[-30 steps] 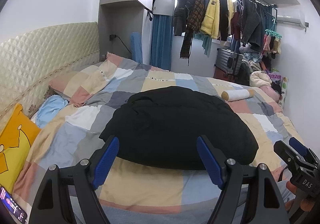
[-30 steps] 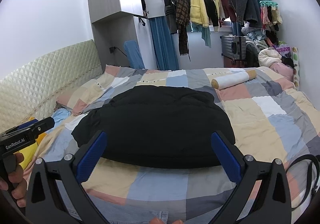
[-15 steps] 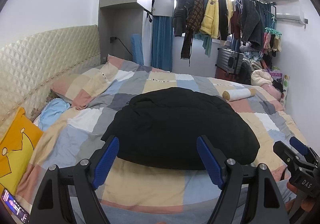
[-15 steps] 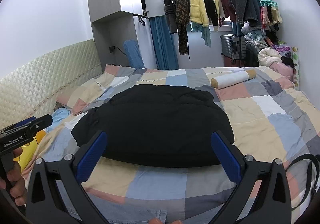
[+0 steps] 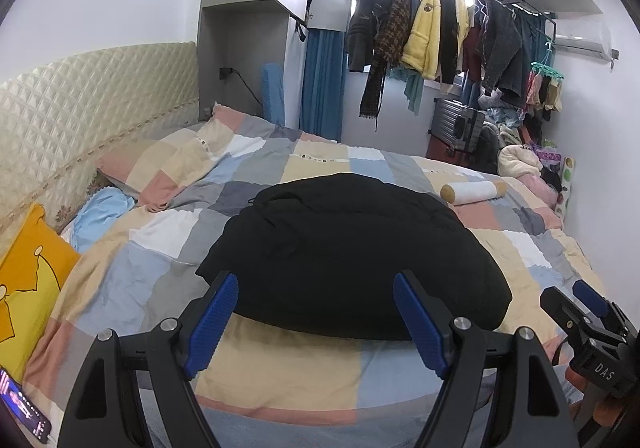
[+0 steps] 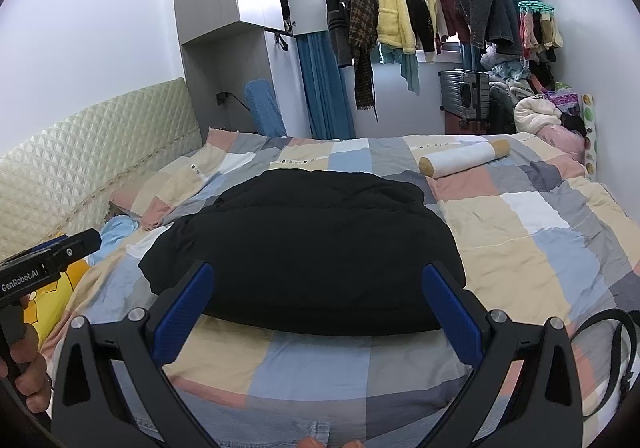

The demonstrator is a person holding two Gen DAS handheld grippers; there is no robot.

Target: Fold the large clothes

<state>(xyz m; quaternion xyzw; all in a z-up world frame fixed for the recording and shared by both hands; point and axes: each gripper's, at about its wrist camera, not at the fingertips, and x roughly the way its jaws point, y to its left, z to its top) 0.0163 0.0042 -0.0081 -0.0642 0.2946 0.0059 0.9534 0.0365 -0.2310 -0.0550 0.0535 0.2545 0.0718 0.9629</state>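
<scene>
Two grippers, both empty: the left gripper (image 5: 316,318) and the right gripper (image 6: 318,310) hold their blue fingers (image 5: 212,318) spread wide. One black puffer jacket (image 6: 304,252), folded into a mound, lies just beyond both on the patchwork-quilted bed (image 6: 520,248), touching neither.

Black jacket (image 5: 352,252) on a pastel checked quilt (image 5: 280,380); blue-padded tools
</scene>
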